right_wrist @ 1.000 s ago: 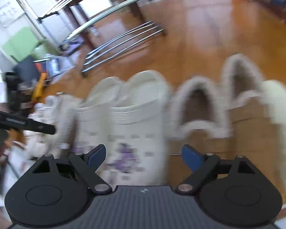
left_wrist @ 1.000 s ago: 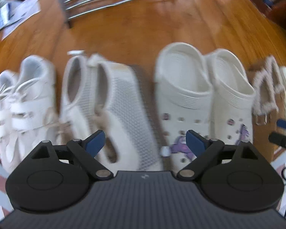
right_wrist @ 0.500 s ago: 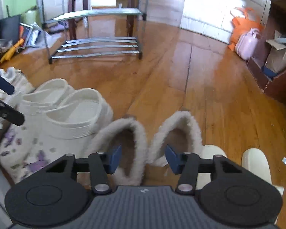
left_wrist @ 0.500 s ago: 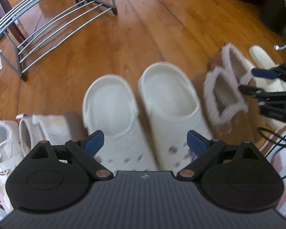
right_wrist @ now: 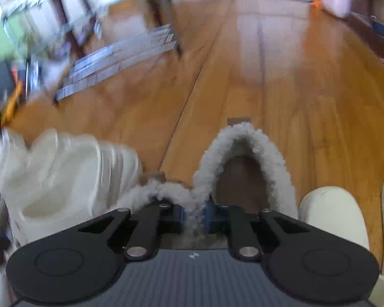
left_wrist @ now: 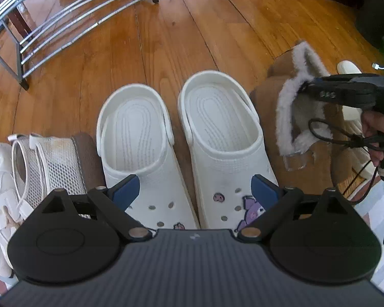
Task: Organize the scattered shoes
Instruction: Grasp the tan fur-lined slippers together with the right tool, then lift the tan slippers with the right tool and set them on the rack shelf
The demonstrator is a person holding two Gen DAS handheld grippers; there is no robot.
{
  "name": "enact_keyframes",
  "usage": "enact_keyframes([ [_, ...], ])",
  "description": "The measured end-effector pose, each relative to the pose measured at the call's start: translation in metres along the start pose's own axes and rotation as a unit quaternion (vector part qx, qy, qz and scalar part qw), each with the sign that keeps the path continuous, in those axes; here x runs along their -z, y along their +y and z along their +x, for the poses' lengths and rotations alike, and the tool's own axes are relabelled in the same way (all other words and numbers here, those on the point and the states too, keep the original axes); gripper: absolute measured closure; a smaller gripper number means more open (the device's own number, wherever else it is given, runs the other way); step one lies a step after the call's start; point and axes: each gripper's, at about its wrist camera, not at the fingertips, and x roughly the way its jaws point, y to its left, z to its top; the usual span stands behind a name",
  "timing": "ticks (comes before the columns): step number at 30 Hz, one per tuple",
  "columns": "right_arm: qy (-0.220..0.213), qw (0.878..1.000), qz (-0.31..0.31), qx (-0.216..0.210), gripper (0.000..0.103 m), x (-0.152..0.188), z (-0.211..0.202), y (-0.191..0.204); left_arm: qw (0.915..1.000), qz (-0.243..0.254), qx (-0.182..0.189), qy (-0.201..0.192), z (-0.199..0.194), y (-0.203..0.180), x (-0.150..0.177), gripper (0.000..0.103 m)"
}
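Right wrist view: we see the right gripper [right_wrist: 194, 216] clamped narrow on the adjoining fleece rims of the brown slippers [right_wrist: 245, 151], heels pointing away from us along the floor [right_wrist: 320, 81]. The left gripper [left_wrist: 195, 188] hangs wide over the white clogs [left_wrist: 217, 130], just left of the slippers.

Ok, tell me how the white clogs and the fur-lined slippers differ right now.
The white clogs are smooth moulded plastic with charms on the toes; the fur-lined slippers are brown with fluffy grey trim. The clogs sit flat on the wooden floor, ungripped, with the open left gripper above their toes; the right gripper is shut on the slippers' fur edges, pinching both together. Both pairs stand side by side, heels facing the metal shoe rack.
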Motion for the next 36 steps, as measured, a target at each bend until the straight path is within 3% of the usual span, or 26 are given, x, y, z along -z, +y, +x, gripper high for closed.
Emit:
enact_keyframes([
  [6,-0.052,0.999,-0.008,-0.008,0.090,-0.020,-0.015,0.005,0.9999,-0.005,0.004,-0.013,-0.007,-0.001,-0.002,0.008],
  [12,-0.114,0.993,-0.006,-0.019,0.091,-0.042,-0.041,0.018,0.9981,-0.015,0.008,-0.059,-0.035,0.009,-0.015,0.008],
  [16,-0.171,0.984,-0.032,-0.031,0.091,-0.078,-0.062,0.039,0.9947,0.008,-0.046,-0.091,-0.059,0.013,-0.042,0.008],
  [20,-0.221,0.973,-0.041,-0.058,0.091,-0.129,-0.080,0.057,0.9846,0.021,-0.093,-0.146,-0.088,0.025,-0.072,0.008],
  [27,-0.260,0.958,-0.085,-0.089,0.092,-0.217,-0.113,0.089,0.9614,0.049,-0.095,-0.253,-0.151,0.043,-0.117,0.007],
  [33,-0.283,0.947,-0.126,-0.081,0.092,-0.282,-0.130,0.120,0.9271,0.111,-0.125,-0.335,-0.187,0.041,-0.136,0.004],
  [36,-0.290,0.944,-0.143,-0.071,0.092,-0.301,-0.136,0.136,0.9291,0.104,-0.105,-0.339,-0.195,0.048,-0.145,0.004],
])
